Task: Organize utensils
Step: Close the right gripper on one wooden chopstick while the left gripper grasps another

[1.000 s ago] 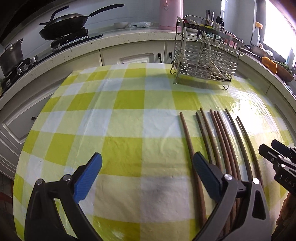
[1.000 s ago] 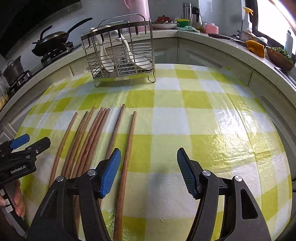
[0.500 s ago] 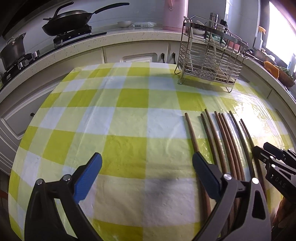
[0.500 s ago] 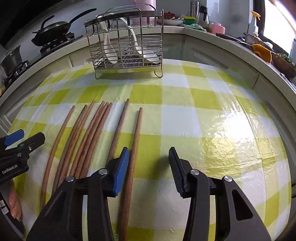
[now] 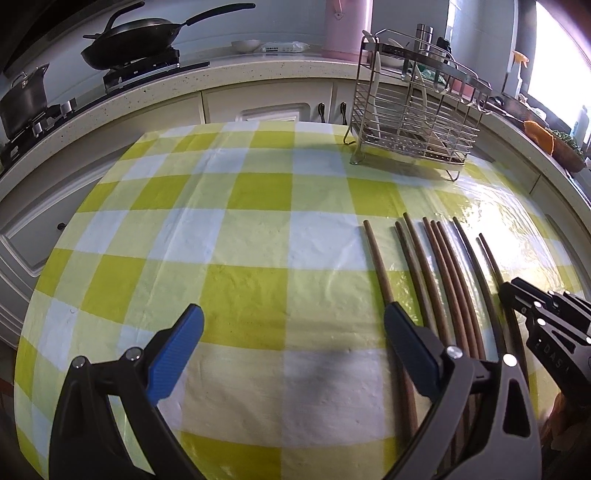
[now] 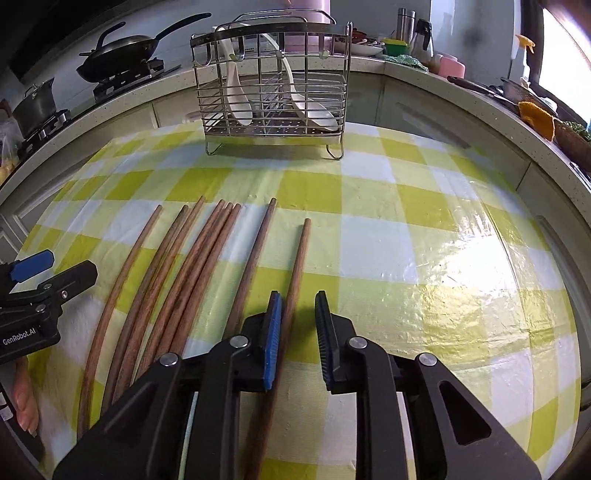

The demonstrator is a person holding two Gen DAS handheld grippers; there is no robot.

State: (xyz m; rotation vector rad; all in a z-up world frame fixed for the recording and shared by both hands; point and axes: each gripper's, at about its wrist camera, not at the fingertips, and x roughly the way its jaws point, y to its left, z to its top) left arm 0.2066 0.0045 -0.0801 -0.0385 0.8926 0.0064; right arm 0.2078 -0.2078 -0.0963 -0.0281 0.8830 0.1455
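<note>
Eight chopsticks (image 6: 207, 266) lying fanned on checked cloth (image 6: 388, 240), short of rack (image 6: 271, 88) | right gripper (image 6: 297, 339) closing, jaws narrowing round outermost chopstick (image 6: 295, 280), gap remaining, not yet clamping | left gripper (image 5: 291, 350) hanging wide open, holding nothing | risk: round stick rolling aside or pinching off-centre, then tipping when lifted

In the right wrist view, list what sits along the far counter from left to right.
Lidded pot → black frying pan → steel flask → pink container → orange cloth.
</note>
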